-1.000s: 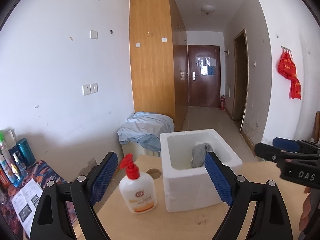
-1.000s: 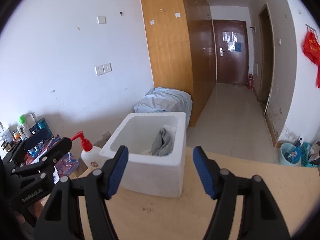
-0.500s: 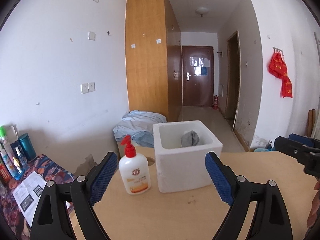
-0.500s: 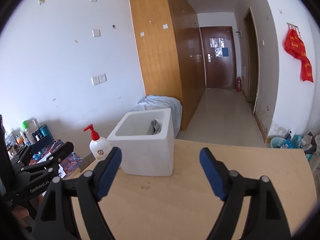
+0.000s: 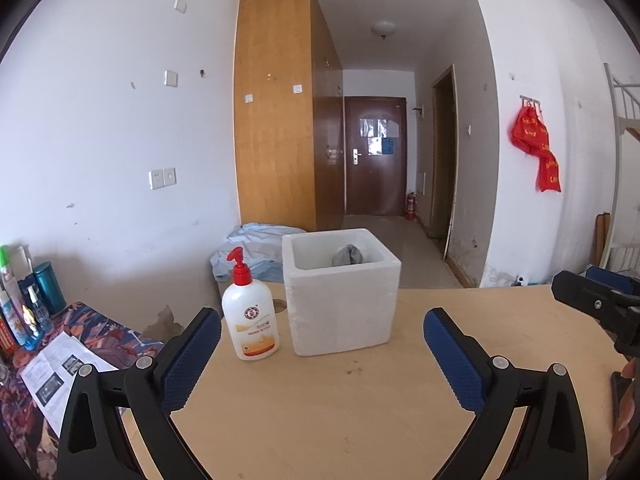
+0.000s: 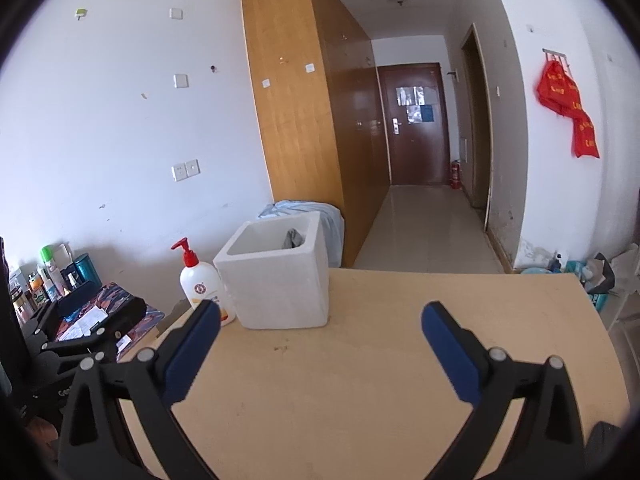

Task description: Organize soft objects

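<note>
A white foam box [image 5: 340, 304] stands near the far edge of the wooden table [image 5: 340, 412]; it also shows in the right wrist view [image 6: 280, 284]. A grey cloth [image 5: 349, 255] lies inside it against the back wall and shows in the right wrist view [image 6: 293, 237] too. My left gripper [image 5: 322, 344] is open and empty, well back from the box. My right gripper [image 6: 320, 336] is open and empty, also back from the box. Each gripper shows at the edge of the other's view.
A white pump bottle with a red top [image 5: 250, 312] stands just left of the box. A round hole [image 5: 279, 306] in the table lies behind it. A side table with bottles and papers [image 5: 28, 320] is at the left. Blue bedding [image 5: 256, 252] lies beyond the table.
Both grippers have drawn back from the foam box and risen, so the box looks smaller and farther. Both stay open and empty. The grey cloth stays in the box.
</note>
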### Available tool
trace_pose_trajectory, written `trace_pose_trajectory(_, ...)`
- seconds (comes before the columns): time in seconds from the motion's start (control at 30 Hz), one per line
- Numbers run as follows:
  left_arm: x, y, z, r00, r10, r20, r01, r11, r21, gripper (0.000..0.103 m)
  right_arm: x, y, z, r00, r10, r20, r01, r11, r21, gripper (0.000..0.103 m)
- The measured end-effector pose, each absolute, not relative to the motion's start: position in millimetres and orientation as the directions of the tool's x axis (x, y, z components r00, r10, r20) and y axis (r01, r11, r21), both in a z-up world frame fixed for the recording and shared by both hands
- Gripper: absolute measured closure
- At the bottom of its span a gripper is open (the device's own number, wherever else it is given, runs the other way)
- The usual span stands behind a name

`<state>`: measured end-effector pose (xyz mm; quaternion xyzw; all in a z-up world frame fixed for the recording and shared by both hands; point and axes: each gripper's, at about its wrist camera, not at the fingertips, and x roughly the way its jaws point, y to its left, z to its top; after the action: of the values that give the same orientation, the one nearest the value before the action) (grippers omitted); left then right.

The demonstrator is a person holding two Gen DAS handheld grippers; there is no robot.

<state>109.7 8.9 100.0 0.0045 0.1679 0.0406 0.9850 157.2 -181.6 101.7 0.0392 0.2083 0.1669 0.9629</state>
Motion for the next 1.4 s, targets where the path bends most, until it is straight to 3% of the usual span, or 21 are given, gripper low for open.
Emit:
trace_pose_trajectory(0.5,60.1,-14.8,63.1,0.961,-0.051,-0.272,0.046,0.999,-0.023,0.002,88.7,-195.2,67.7,0.924,0.240,-0.297,-0.212,0.969,0.126,0.001)
trace_pose_trajectory(0.8,35.3,-12.9,25.2,0.969,-0.031,-0.244,0.016,0.998,-0.062,0.002,64.8,-201.4,25.7,0.945,0.139,-0.296,-0.104,0.986,0.131,0.001)
trace_pose_trajectory(1.4,29.5,-19.7,29.7,0.969,-0.007,-0.245,0.003,1.000,-0.017,0.002,57.5,-195.6,36.1,0.953,0.109,-0.282,-0.088,0.992,0.086,0.001)
